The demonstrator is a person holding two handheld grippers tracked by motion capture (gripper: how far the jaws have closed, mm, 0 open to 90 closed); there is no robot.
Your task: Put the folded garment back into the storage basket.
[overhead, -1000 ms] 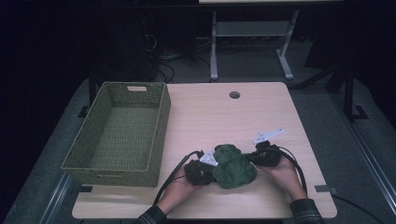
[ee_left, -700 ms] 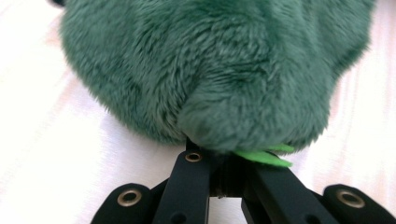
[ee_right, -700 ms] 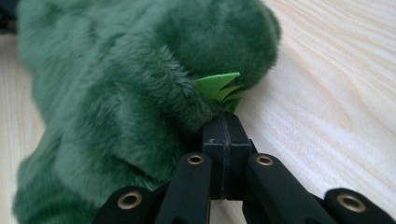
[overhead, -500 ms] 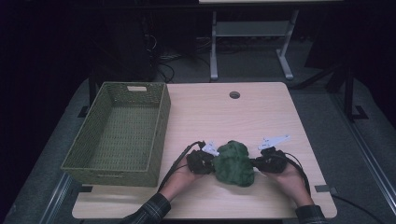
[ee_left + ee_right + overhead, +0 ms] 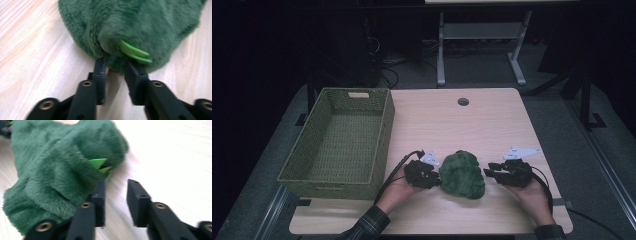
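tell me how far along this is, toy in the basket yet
Not yet. The green plush toy lies on the table, beside the woven basket, which holds nothing. Both the left gripper and right gripper have just been opening, nothing clamped between their jaws. Left: probably regripping the toy and moving it into the basket.

In the high view the table (image 5: 492, 125) fills the middle of the frame. A woven basket (image 5: 339, 142) stands on its left part, reaching from mid-frame down toward the lower left. A plush toy (image 5: 462, 173) lies on the table in the lower centre, right of the basket and apart from it. The left gripper (image 5: 424, 173) sits just left of the toy, the right gripper (image 5: 507, 172) to its right. A round hole (image 5: 463, 101) lies in the table's upper middle. Behind the table, a stand's legs (image 5: 477, 50) rest on the floor at upper centre.
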